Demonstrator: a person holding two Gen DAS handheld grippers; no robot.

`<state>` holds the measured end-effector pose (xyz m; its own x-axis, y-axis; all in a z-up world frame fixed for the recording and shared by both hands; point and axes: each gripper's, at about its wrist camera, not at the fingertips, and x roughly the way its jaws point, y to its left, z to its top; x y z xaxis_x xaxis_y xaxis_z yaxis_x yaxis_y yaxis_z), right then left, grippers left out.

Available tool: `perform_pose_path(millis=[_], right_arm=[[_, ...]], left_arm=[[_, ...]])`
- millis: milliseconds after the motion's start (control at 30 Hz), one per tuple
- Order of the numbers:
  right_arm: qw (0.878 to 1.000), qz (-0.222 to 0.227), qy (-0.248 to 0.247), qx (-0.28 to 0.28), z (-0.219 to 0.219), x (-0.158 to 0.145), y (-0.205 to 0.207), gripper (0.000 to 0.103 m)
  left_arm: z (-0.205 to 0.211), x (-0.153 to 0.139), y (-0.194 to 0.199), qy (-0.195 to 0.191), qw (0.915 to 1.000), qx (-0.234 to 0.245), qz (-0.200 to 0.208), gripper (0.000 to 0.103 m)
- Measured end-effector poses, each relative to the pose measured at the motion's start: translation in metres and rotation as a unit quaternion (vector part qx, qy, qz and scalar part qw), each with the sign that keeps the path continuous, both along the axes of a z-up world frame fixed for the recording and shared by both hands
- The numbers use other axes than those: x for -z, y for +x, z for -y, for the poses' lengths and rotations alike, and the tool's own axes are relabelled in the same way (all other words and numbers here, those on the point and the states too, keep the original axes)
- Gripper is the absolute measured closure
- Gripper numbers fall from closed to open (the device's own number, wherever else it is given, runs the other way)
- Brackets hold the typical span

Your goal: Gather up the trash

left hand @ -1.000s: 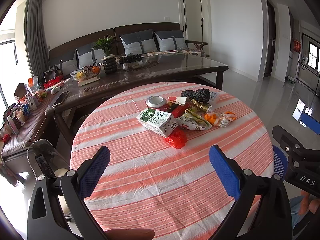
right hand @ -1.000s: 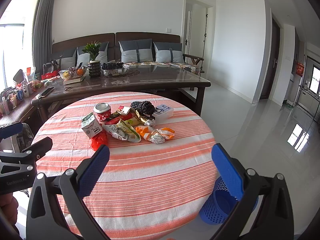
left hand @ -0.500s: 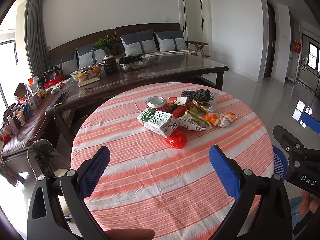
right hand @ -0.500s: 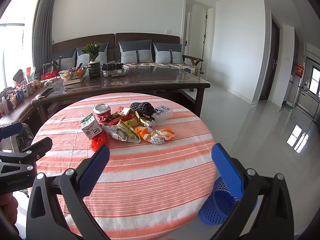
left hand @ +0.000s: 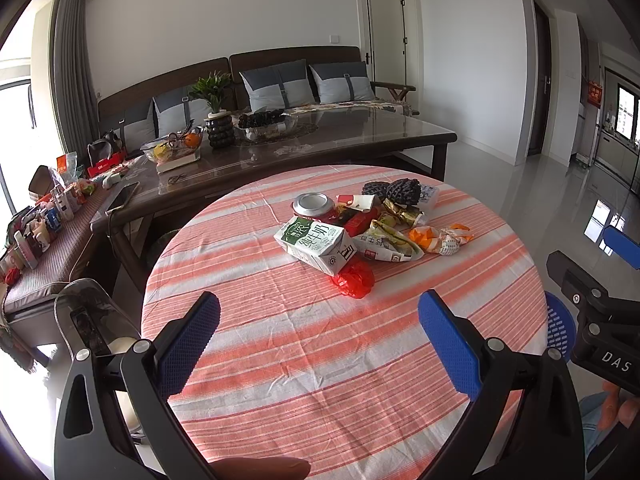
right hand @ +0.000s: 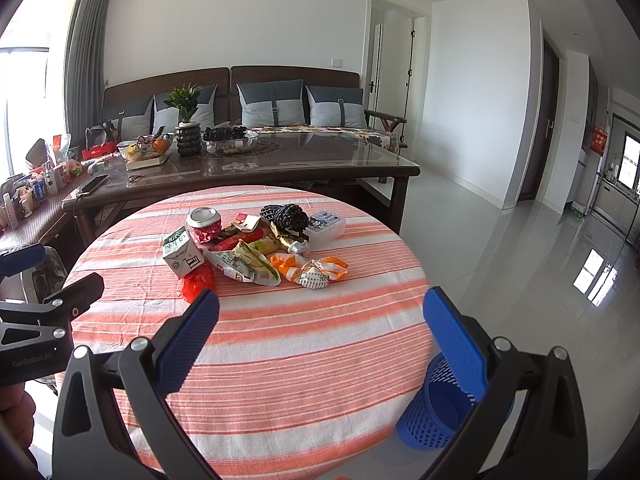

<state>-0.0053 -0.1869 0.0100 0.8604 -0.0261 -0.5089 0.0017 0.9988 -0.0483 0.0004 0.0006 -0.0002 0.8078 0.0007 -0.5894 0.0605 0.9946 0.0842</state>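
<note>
A pile of trash lies on the round striped table [left hand: 320, 360]: a green-and-white milk carton [left hand: 316, 242], a red can [left hand: 314, 206], a red crumpled wrapper [left hand: 354, 280], an orange-and-white wrapper [left hand: 440, 238], black netting [left hand: 402, 190] and several snack wrappers. The same pile shows in the right wrist view: the carton [right hand: 182, 254], the can [right hand: 204, 222], the orange-and-white wrapper [right hand: 316, 272]. My left gripper [left hand: 318, 338] is open and empty, short of the pile. My right gripper [right hand: 320, 334] is open and empty, also short of it. A blue mesh bin [right hand: 444, 404] stands on the floor right of the table.
A dark wooden table [right hand: 256, 168] with a plant, fruit bowls and a phone stands behind the round table. A sofa with grey cushions [right hand: 272, 106] lines the wall. A side bench [left hand: 44, 236] with bottles is at the left. Tiled floor [right hand: 520, 264] stretches to the right.
Both views have shifted very slightly; the right gripper has edged a little lower or nearer. Nothing on the table has moved.
</note>
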Motion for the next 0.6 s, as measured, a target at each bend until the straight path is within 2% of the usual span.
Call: perform_pose_path(millis=[600], right_arm=[[1.000, 0.000, 0.000, 0.000, 0.0003, -0.0007, -0.0006, 0.005]], left_arm=[[-0.0003, 0.0001, -0.0002, -0.001, 1.0000, 0.001, 0.000, 0.005]])
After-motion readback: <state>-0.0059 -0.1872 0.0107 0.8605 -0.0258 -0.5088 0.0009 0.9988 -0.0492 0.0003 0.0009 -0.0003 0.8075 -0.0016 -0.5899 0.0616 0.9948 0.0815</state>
